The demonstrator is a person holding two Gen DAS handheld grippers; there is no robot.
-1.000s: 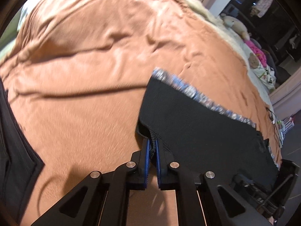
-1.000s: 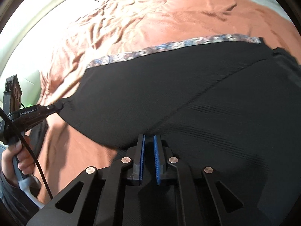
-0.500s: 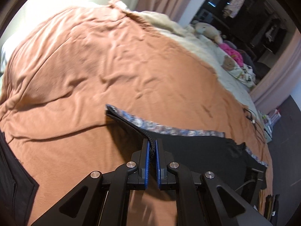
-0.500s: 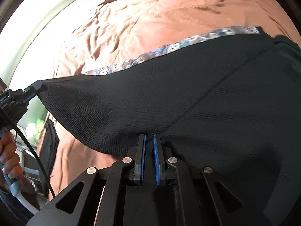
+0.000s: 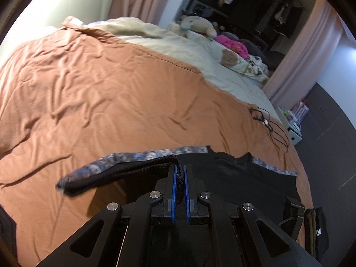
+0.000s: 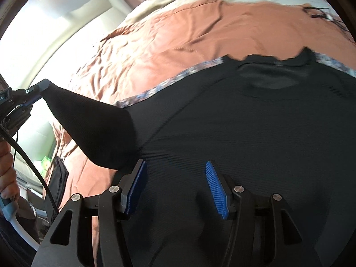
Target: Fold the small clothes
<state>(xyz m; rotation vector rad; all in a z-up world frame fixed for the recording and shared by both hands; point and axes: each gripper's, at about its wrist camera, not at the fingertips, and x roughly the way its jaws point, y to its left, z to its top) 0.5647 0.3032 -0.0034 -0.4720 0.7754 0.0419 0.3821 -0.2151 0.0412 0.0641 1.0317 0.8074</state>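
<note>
A black knit garment [image 6: 255,120] with a blue patterned hem [image 6: 169,82] lies spread on the orange bedspread [image 5: 111,84]. My left gripper [image 5: 180,169] is shut on a black edge of the garment [image 5: 124,173], lifting that corner off the bed; the same gripper [image 6: 37,89] shows at the left of the right wrist view, pulling the cloth into a raised point. My right gripper [image 6: 175,173] hovers over the flat black cloth with its jaws opening, and nothing is pinched between its blue pads [image 6: 214,187].
A cream blanket [image 5: 178,44], a plush toy [image 5: 198,23] and pink cloth [image 5: 233,44] lie at the bed's far end. A black cable [image 5: 267,122] rests near the right edge. A person's hand [image 6: 6,173] holds the left gripper's handle. A dark bag [image 6: 57,178] sits beside the bed.
The left gripper lifted the garment's corner up and across, folding it over. The right gripper's jaws, earlier shut on the black cloth, have parted and let it go.
</note>
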